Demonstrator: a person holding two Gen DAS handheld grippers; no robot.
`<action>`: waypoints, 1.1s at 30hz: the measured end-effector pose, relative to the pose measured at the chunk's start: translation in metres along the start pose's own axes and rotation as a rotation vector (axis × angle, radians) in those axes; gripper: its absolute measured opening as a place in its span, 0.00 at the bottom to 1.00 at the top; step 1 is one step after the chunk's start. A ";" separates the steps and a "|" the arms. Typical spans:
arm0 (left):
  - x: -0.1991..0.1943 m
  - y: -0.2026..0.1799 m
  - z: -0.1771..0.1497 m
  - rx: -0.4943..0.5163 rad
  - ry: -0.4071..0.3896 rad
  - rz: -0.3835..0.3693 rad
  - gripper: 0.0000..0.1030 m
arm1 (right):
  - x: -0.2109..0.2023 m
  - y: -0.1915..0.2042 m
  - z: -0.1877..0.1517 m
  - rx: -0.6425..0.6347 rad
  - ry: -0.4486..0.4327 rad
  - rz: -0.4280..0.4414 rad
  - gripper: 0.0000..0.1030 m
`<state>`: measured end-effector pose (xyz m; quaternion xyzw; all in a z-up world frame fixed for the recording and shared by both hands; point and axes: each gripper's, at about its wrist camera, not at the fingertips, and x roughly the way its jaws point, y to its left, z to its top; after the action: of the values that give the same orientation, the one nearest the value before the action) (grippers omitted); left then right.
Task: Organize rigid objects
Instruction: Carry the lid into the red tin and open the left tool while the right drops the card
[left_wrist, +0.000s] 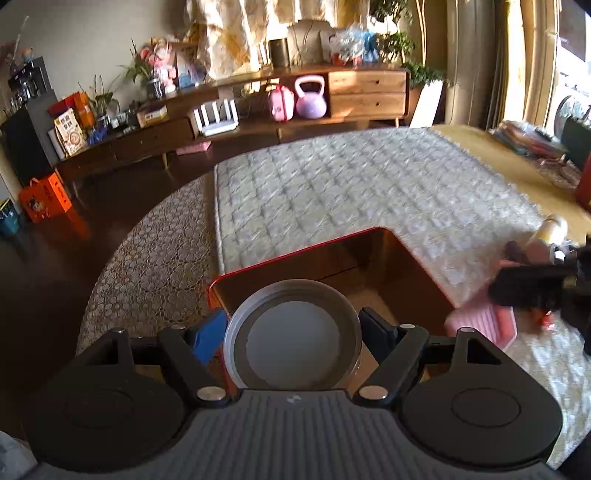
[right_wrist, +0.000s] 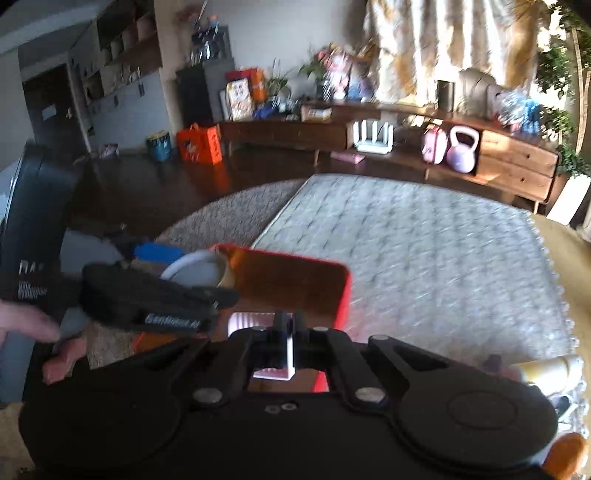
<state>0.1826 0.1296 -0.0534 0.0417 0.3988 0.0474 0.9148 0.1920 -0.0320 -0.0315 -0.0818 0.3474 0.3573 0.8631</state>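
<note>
The left claw (left_wrist: 293, 334) pinches a round can (left_wrist: 293, 341) by its sides, holding it over the near end of the red box (left_wrist: 417, 251). The box rests on the quilted mat (left_wrist: 369, 184). At 3 o'clock in the left view, the right claw (right_wrist: 290, 334) is pressed together on a thin pink case (right_wrist: 273, 373), just beside the box's right wall. A pale tube (right_wrist: 550, 369) lies on the mat at 4 o'clock in the right view.
</note>
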 end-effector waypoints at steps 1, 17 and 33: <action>0.006 0.003 0.001 -0.002 0.012 0.003 0.76 | 0.007 0.003 0.000 -0.010 0.012 -0.003 0.02; 0.073 0.007 0.001 0.003 0.140 -0.064 0.76 | 0.072 0.028 -0.016 -0.112 0.164 0.033 0.02; 0.079 0.002 0.000 -0.020 0.140 -0.073 0.76 | 0.068 0.036 -0.024 -0.148 0.200 0.048 0.28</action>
<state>0.2359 0.1411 -0.1102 0.0147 0.4626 0.0210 0.8862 0.1888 0.0233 -0.0905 -0.1721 0.4063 0.3925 0.8070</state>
